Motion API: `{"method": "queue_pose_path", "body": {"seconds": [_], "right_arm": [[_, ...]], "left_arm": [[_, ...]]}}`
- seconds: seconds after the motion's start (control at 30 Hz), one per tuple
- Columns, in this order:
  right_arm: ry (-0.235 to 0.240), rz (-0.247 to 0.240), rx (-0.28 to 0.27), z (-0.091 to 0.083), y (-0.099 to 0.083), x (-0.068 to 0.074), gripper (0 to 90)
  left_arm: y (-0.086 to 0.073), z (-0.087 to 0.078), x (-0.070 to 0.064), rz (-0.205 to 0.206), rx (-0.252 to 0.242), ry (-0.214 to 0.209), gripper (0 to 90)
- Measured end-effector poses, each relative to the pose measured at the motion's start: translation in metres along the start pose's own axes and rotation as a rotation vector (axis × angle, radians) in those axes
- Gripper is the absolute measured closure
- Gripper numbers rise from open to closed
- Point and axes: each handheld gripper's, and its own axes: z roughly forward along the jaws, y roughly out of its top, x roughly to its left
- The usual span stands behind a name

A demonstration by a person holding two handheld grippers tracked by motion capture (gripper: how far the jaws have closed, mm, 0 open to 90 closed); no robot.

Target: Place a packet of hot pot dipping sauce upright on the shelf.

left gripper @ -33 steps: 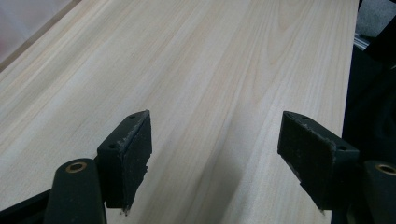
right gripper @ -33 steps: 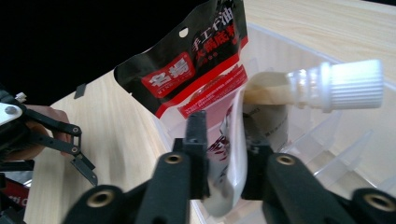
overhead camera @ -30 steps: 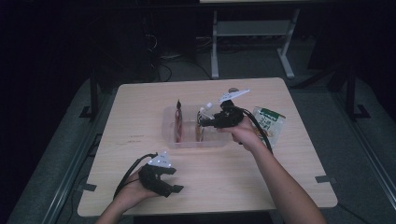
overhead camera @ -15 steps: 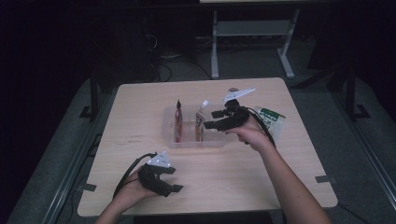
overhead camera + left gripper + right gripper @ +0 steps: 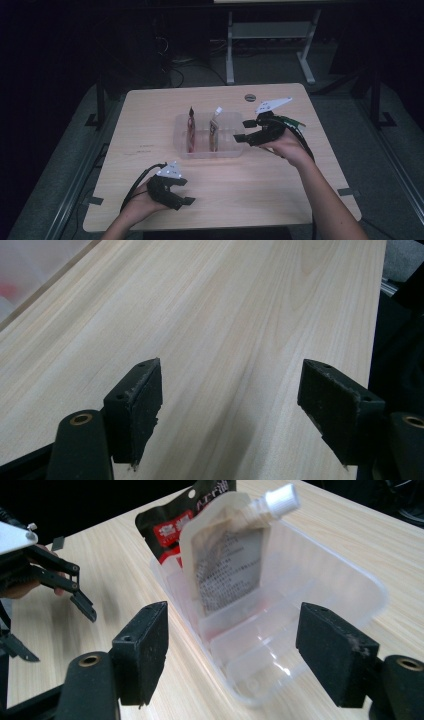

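Note:
A clear plastic bin (image 5: 230, 150) sits mid-table with two pouches standing in it: a dark red one (image 5: 191, 127) and a pale spouted one (image 5: 215, 130). My right gripper (image 5: 243, 130) hovers open just right of the bin, jaws pointing at it. In the right gripper view (image 5: 232, 650) the bin's rim (image 5: 370, 587) lies between the wide jaws, the spouted pouch (image 5: 230, 565) leaning against the dark pouch (image 5: 170, 525). My left gripper (image 5: 185, 192) rests open near the table's front edge. Its own view (image 5: 230, 405) has bare wood (image 5: 225, 315) between the jaws.
A green packet (image 5: 296, 123) lies under the right hand near the table's right side. A small dark disc (image 5: 250, 97) sits behind the bin. A metal stand (image 5: 265, 32) is on the floor beyond the table. The left gripper (image 5: 75, 595) is at the left of the right gripper view.
My right gripper has drawn back to the right, out from over the bin, and a little lower. The spouted pouch stays standing in the bin. The left gripper has not moved.

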Motion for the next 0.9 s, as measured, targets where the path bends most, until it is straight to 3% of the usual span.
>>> {"method": "queue_pose_path", "body": {"seconds": [0.27, 0.57, 0.7, 0.9], "right_arm": [[-0.042, 0.004, -0.006, -0.031, -0.023, -0.006, 29.3], [-0.097, 0.059, 0.004, -0.051, -0.054, -0.031, 31.5], [-0.135, 0.092, 0.018, -0.052, -0.061, -0.045, 36.3], [-0.175, 0.122, 0.050, -0.047, -0.073, -0.063, 56.7]], "left_arm": [[0.000, 0.000, 0.001, 0.002, 0.005, 0.001, 25.6], [0.000, 0.000, -0.001, -0.002, 0.005, -0.001, 25.6], [0.000, 0.000, 0.000, -0.002, 0.006, -0.003, 25.6], [0.000, 0.002, 0.000, -0.001, 0.005, -0.005, 25.6]]}}
